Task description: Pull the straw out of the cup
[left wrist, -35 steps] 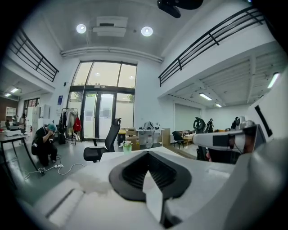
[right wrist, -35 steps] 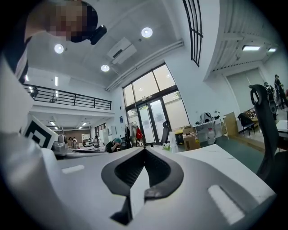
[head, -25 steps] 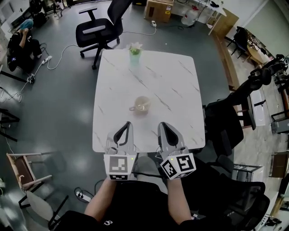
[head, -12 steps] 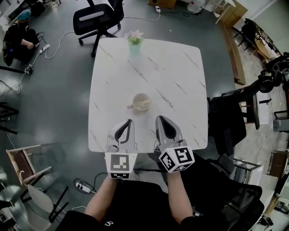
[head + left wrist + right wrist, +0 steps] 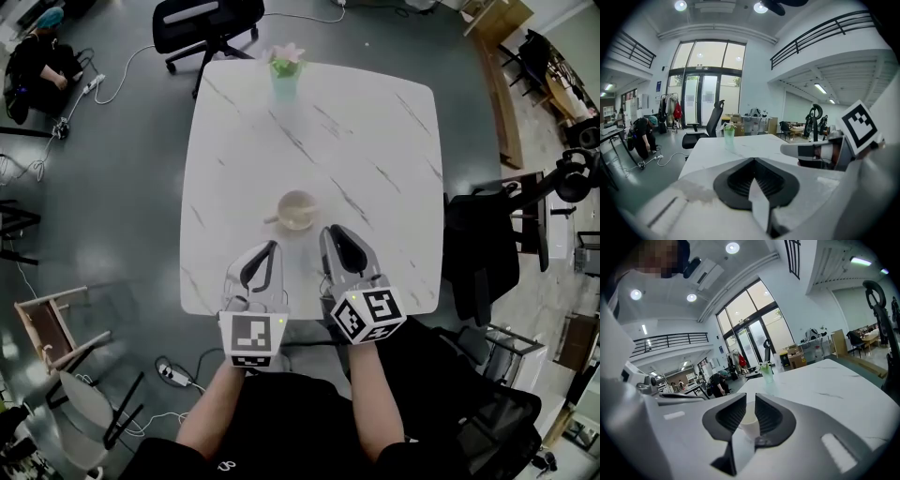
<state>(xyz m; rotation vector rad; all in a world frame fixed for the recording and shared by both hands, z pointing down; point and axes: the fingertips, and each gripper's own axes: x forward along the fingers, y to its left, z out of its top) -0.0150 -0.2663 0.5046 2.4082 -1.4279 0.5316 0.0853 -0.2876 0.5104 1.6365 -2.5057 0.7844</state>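
Seen from above, a person held a claw in each hand over the near edge of a white marble table (image 5: 375, 141). A pale cup (image 5: 296, 209) stood just ahead of both claws, its handle pointing left.

The right claw (image 5: 336, 242) was nearer, with the cup just ahead and slightly to its left. Its jaws were opening and gripped nothing. In the right gripper view, the cup (image 5: 750, 424) showed through the gap, beyond the tips.

The left claw (image 5: 268, 251) sat a little further back, with the cup ahead and to its right. Its jaws were together and empty.

The straw was presumably in the cup, but it was too small to make out, so its lean could not be told.
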